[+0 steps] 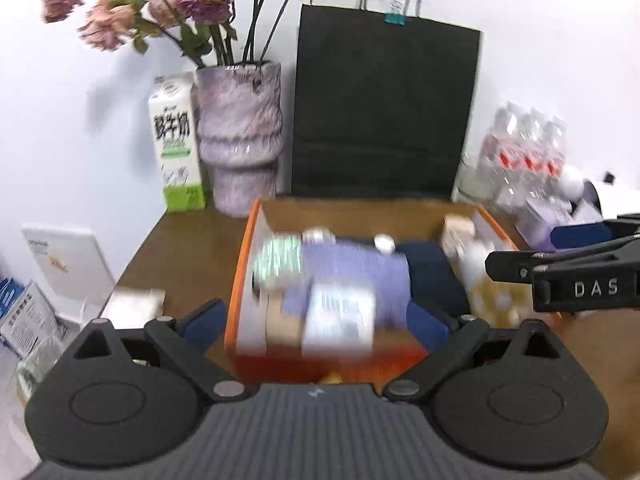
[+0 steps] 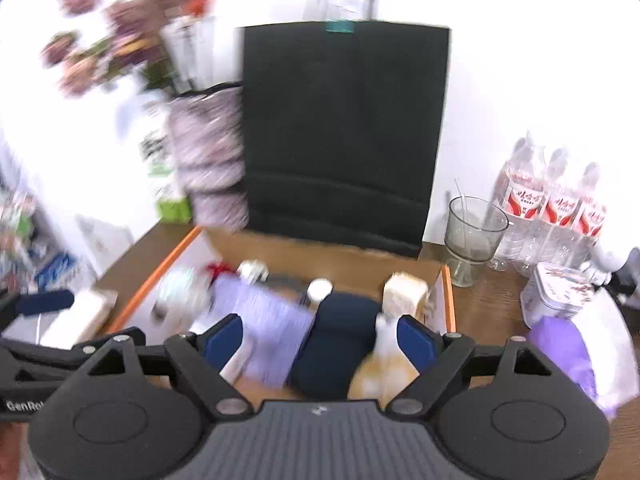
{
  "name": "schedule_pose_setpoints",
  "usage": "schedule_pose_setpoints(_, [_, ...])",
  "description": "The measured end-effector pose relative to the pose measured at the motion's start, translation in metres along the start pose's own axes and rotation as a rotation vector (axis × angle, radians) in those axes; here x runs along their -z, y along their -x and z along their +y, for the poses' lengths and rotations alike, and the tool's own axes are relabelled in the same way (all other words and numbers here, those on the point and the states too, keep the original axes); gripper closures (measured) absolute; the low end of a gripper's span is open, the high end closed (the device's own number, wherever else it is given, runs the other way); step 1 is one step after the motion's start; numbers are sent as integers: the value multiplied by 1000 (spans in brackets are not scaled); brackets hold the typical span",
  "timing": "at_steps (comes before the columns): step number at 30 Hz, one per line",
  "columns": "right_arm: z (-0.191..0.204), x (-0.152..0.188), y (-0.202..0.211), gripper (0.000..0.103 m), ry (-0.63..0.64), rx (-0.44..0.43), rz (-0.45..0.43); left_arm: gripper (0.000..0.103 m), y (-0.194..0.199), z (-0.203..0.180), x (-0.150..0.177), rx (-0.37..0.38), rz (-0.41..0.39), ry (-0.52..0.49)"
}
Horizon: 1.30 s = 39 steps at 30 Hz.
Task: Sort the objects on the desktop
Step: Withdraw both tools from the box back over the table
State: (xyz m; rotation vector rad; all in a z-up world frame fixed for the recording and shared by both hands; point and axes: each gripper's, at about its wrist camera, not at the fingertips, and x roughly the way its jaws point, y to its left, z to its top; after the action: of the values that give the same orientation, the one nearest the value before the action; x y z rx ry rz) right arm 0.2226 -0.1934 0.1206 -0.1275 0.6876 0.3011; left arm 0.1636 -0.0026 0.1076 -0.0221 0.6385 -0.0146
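Note:
An orange-rimmed cardboard box (image 1: 240, 264) (image 2: 450, 300) sits on the brown desk, filled with blurred items. Among them are a purple packet (image 1: 352, 276) (image 2: 264, 320), a navy blue item (image 1: 430, 276) (image 2: 340, 340), a green-and-white packet (image 1: 278, 260), a white-labelled box (image 1: 340, 320) and a small beige carton (image 1: 458, 232) (image 2: 404, 292). My left gripper (image 1: 316, 322) hangs open above the box's near side, its blue pads wide apart and touching nothing. My right gripper (image 2: 319, 340) is open too, over the navy item and the purple packet, gripping neither.
A black paper bag (image 1: 384, 108) stands behind the box, with a marbled vase (image 1: 240, 136) of dried roses and a milk carton (image 1: 176, 140) to its left. Right of the box are a glass (image 2: 472, 232), packed water bottles (image 2: 552, 208), a lidded tub (image 2: 560, 292) and a purple bag (image 2: 560, 356).

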Motion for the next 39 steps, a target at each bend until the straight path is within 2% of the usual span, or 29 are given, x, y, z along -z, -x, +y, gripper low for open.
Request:
schedule_pose_setpoints(3, [11,38,33,18,27,24,-39,2,31,-2,32,28,-10,23])
schedule_pose_setpoints(4, [16,53,43,14,22,39,-61,0,41,-2,42,41,-16,30])
schedule_pose_setpoints(5, [19,69,53,10,20,63,-86,0,50,-3,56,53,-25,33])
schedule_pose_setpoints(7, [30,105,70,8,39,130,-122,0,63,-4,86,46,-31,22])
schedule_pose_setpoints(9, [41,139,80,8,46,176,-126,0,72,-3,120,30,-59,13])
schedule_pose_setpoints(11, [47,171,90,8,16,168,-119,0,79,0,152,32,-95,27])
schedule_pose_setpoints(14, [49,207,99,8,-58,139,-98,0,83,5,179,69,-47,85])
schedule_pose_setpoints(16, [55,223,105,8,-53,162,-98,0,86,7,192,119,2,102])
schedule_pose_setpoints(17, [60,231,109,8,-51,196,-110,0,87,5,197,117,22,102])
schedule_pose_setpoints(18, [63,236,114,8,-52,216,-122,0,89,4,202,109,41,101])
schedule_pose_setpoints(20, [68,247,123,8,-56,180,-137,0,94,3,213,116,41,88])
schedule_pose_setpoints(23, [71,261,129,8,-58,117,-140,0,104,0,221,79,-23,70])
schedule_pose_setpoints(24, [73,264,129,8,-52,115,-140,0,107,0,222,86,-60,68])
schedule_pose_setpoints(25, [75,268,128,8,-43,114,-132,0,109,0,224,95,-65,65])
schedule_pose_setpoints(29, [75,279,127,9,-57,94,-125,0,107,-7,224,86,-48,31])
schedule_pose_setpoints(31, [76,281,131,7,-63,112,-158,0,107,-10,225,72,-48,18])
schedule_pose_setpoints(36, [72,281,127,6,-88,113,-145,0,106,-15,226,66,-43,-11])
schedule_pose_setpoints(39, [70,280,125,7,-96,108,-139,0,100,-17,222,77,-7,-13])
